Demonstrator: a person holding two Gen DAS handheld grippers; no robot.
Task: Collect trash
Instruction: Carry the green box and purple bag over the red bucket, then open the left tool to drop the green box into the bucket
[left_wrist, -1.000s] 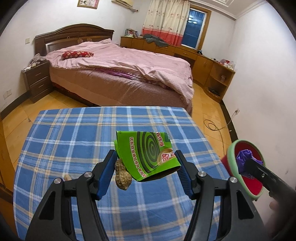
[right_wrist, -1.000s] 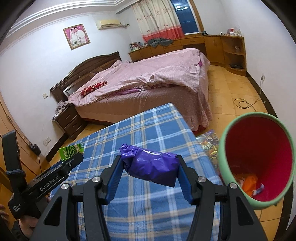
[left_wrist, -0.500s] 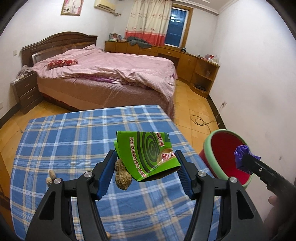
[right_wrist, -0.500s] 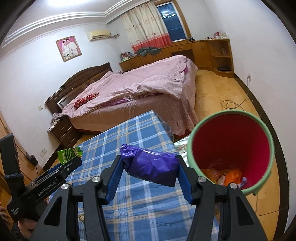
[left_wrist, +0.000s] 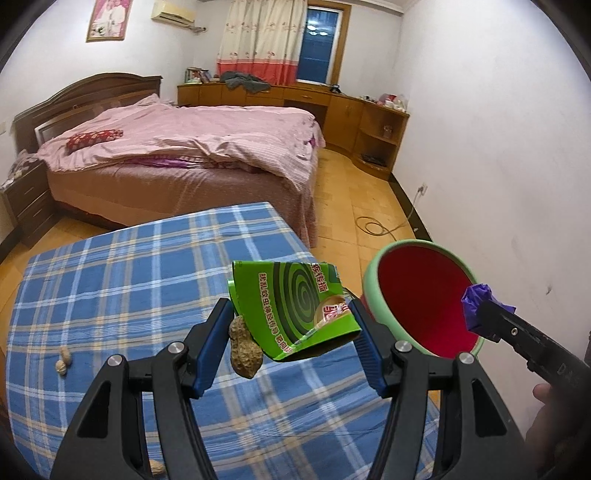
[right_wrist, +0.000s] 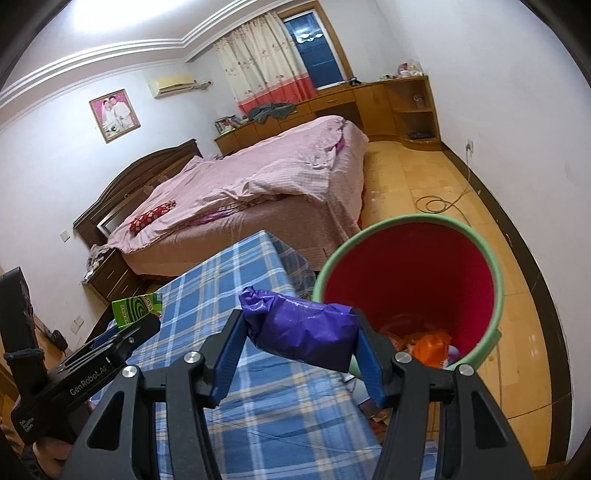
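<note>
We are holding the purple wad (right_wrist: 301, 330) crosswise in the right gripper (right_wrist: 299, 347), nearer the bin (right_wrist: 496, 295) (rim just ahead-right); the left gripper (left_wrist: 291, 339) is clamping the green box (left_wrist: 291, 308).

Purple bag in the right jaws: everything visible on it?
The purple bag is thin glossy plastic, crumpled into a wrinkled wad. It lies crosswise, clamped between the right gripper pads, tilted down to the right, lifted off the checked table, beside the red bin mouth. Nothing else touches it.
</note>
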